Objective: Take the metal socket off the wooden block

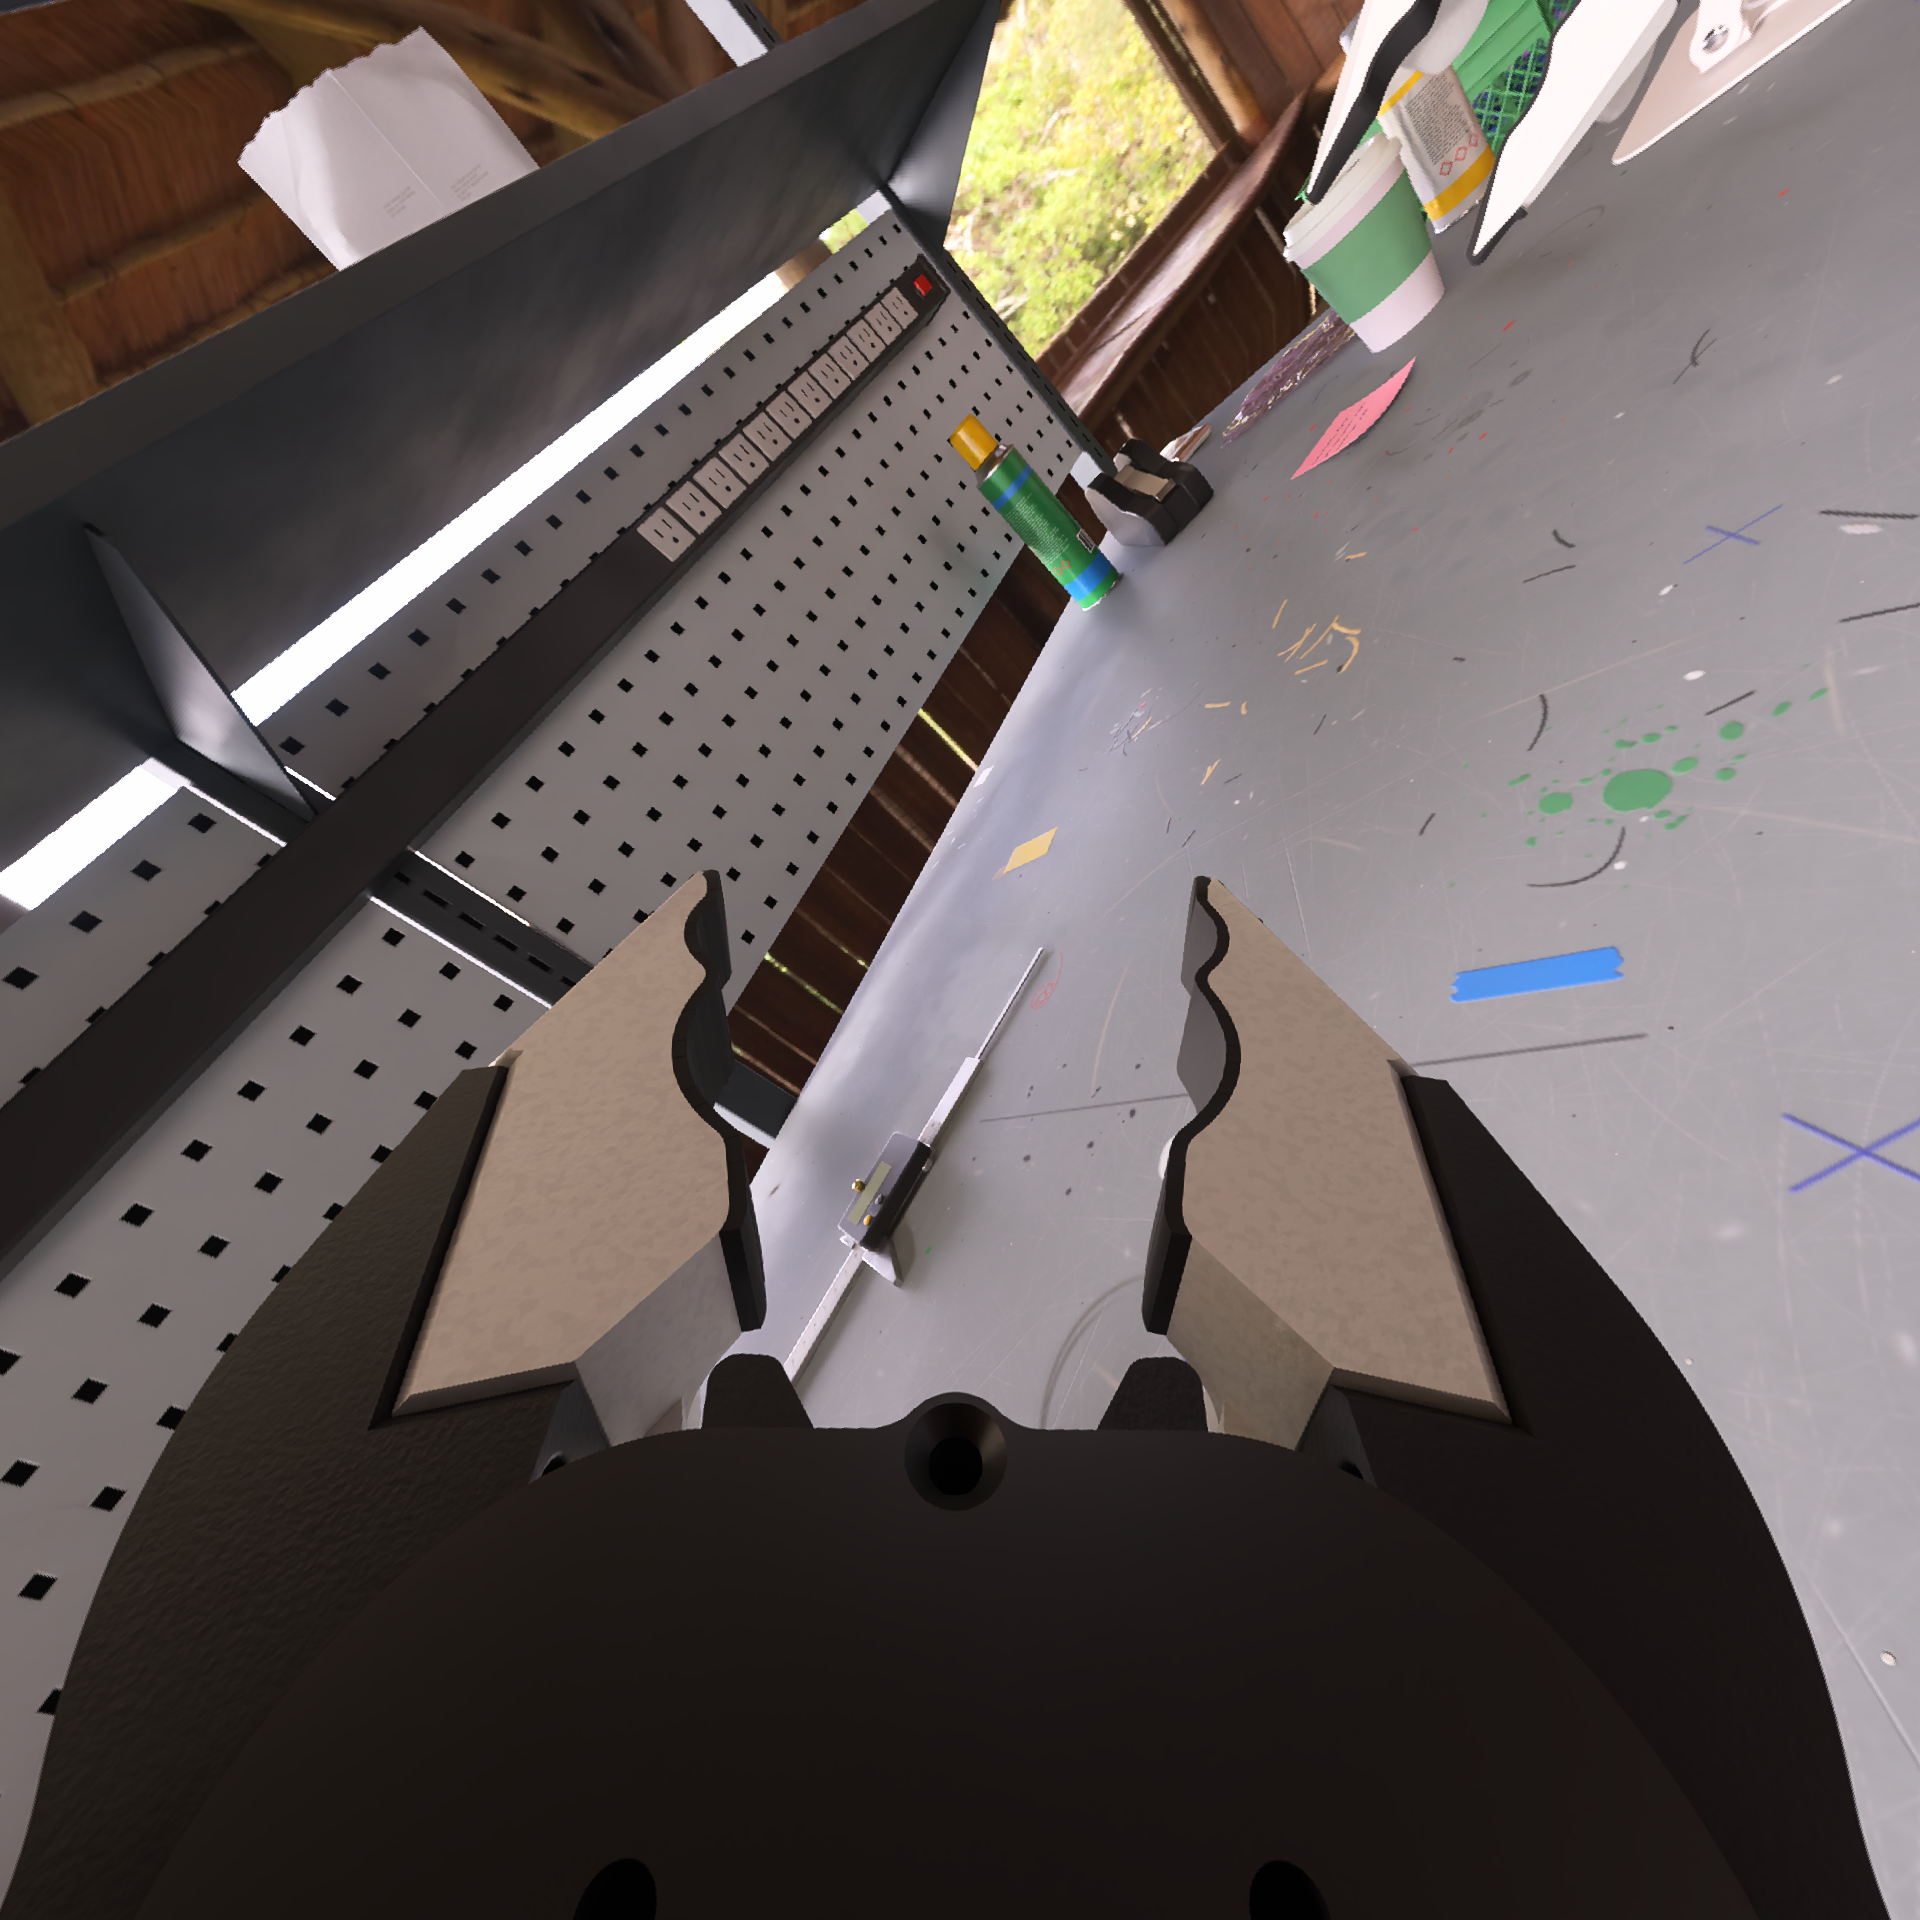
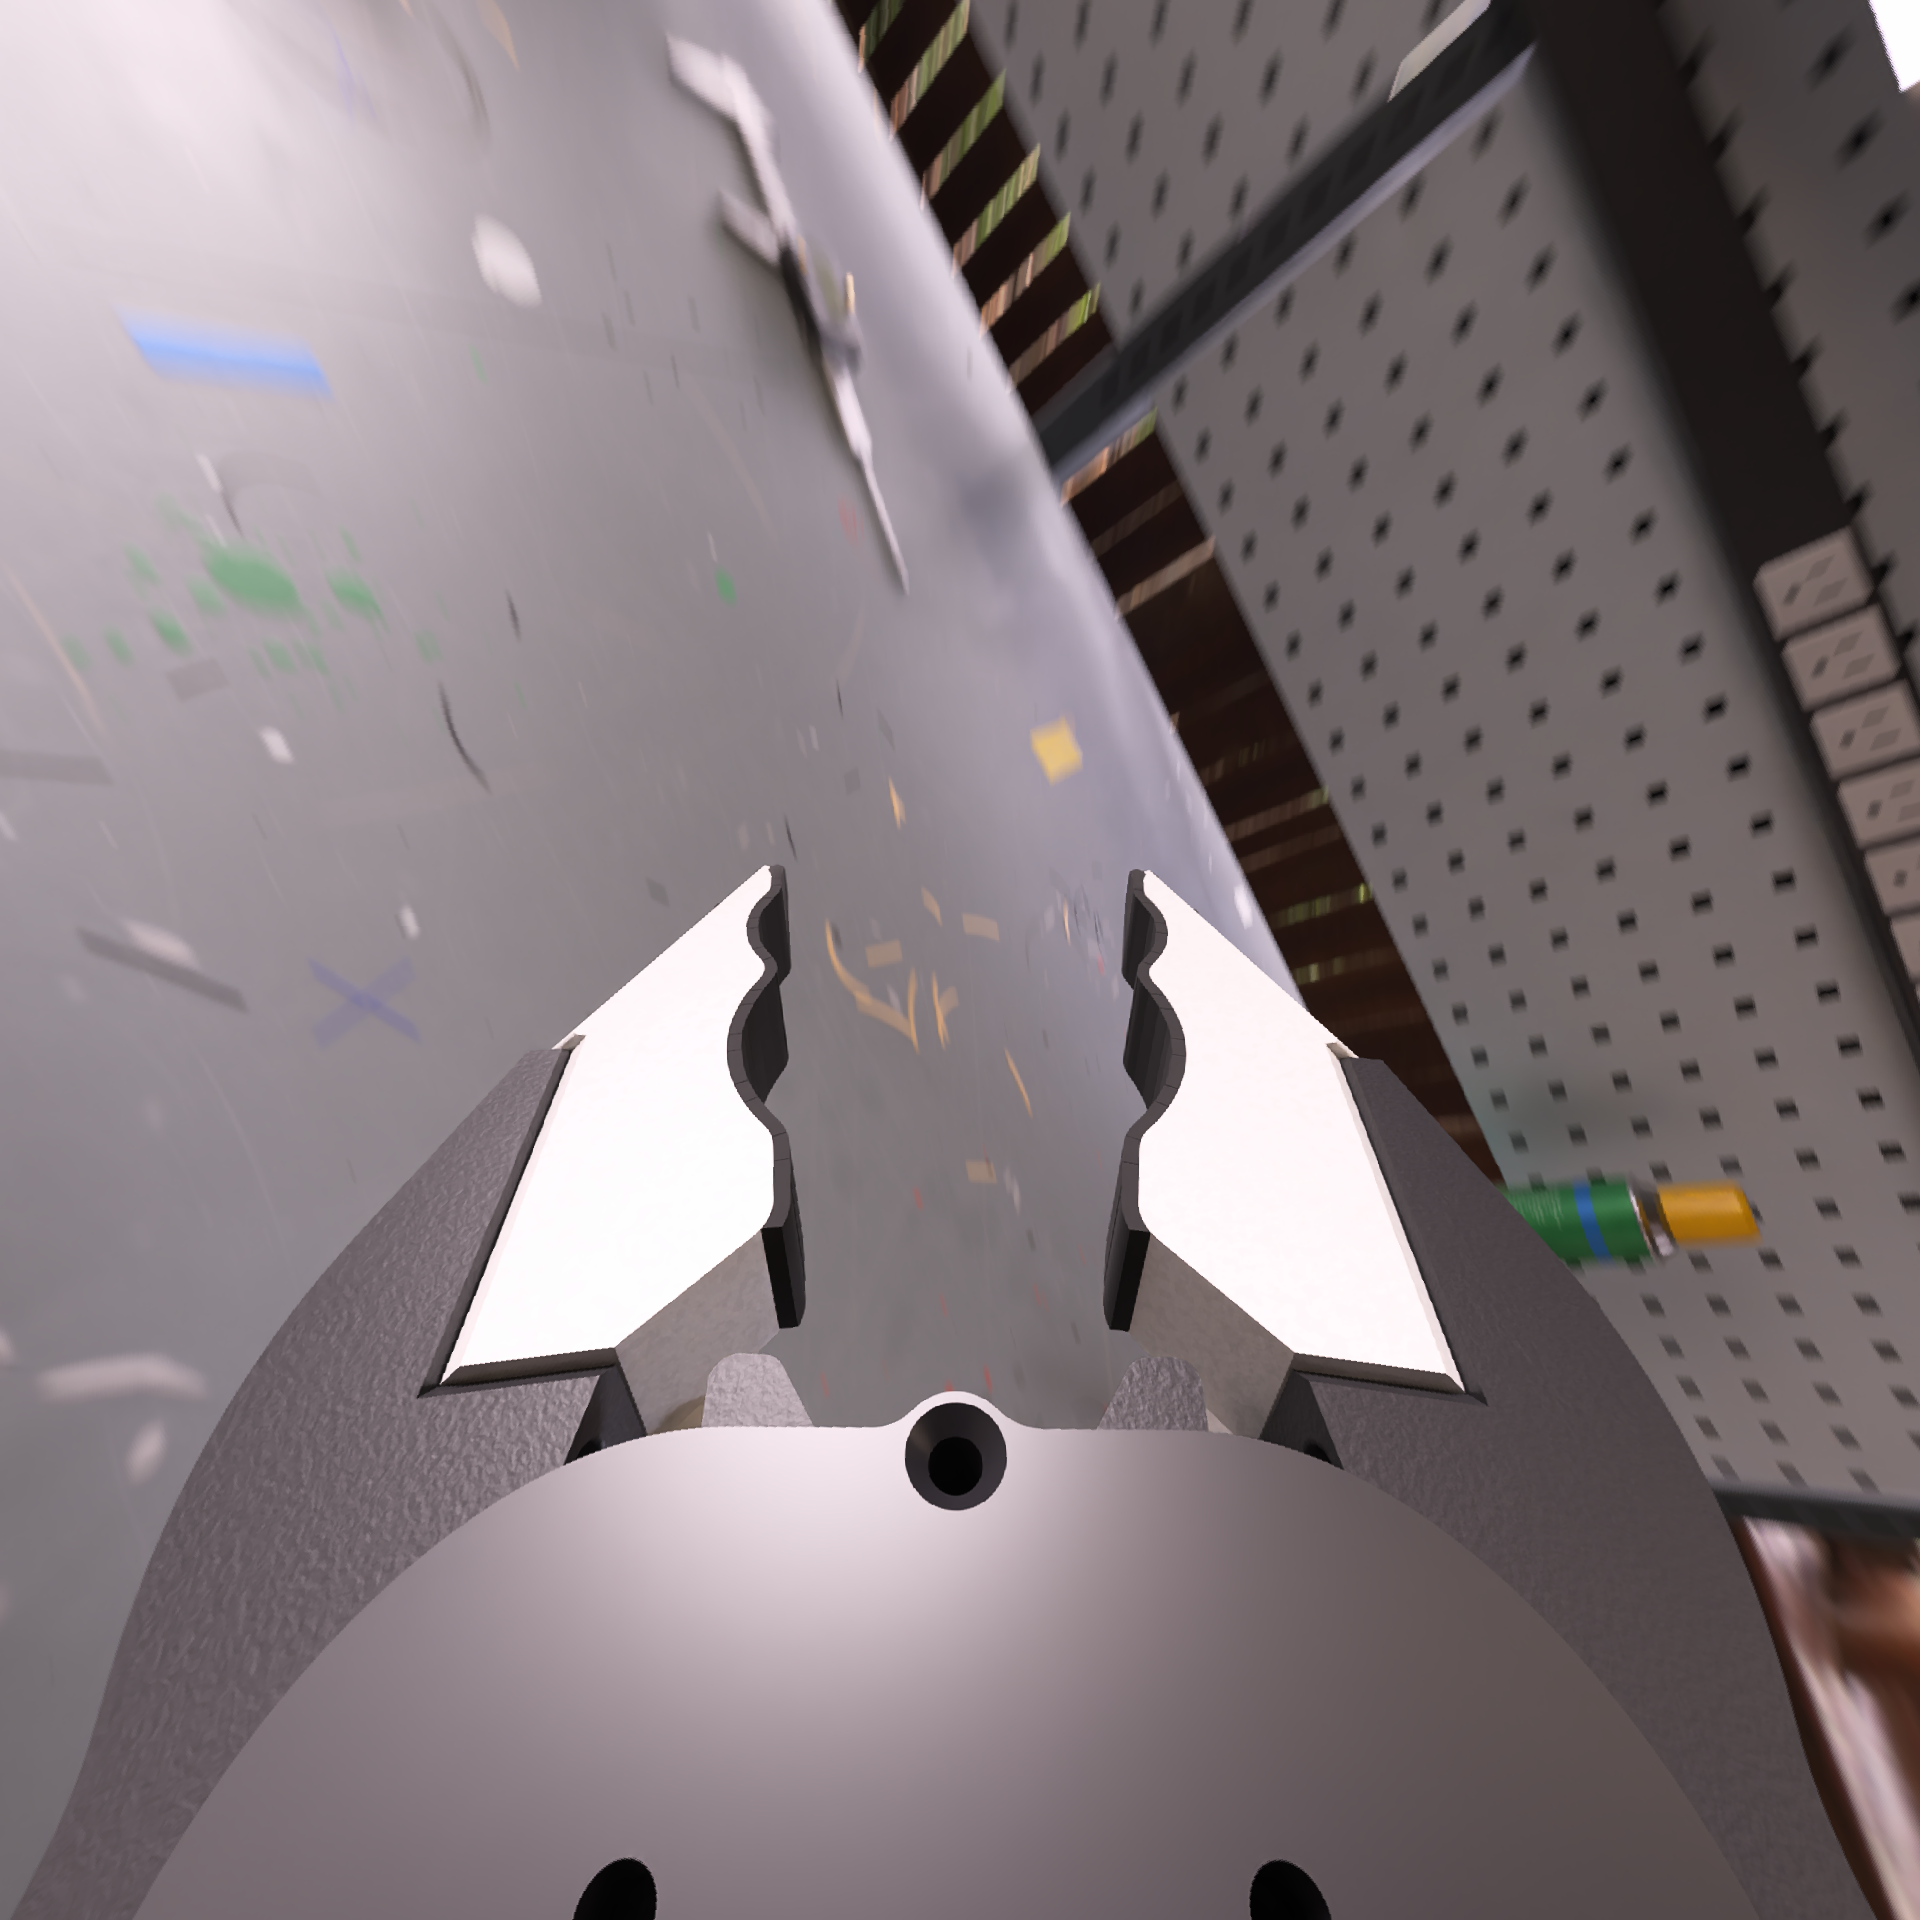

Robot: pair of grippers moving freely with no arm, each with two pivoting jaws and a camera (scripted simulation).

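Left gripper [image 1: 956, 1101] spread wide, empty, over the grey benchtop [image 1: 1455, 1143] — a caliper [image 1: 904, 1184] lies just below its fingers, a green spray can [image 1: 1039, 514] stands by the pegboard [image 1: 727, 665].

Right gripper [image 2: 956, 1101] also apart, empty; its view is blurred.

Metal socket and wooden block appear in neither view. Risk: reaching blind — could snag the caliper or topple the can.
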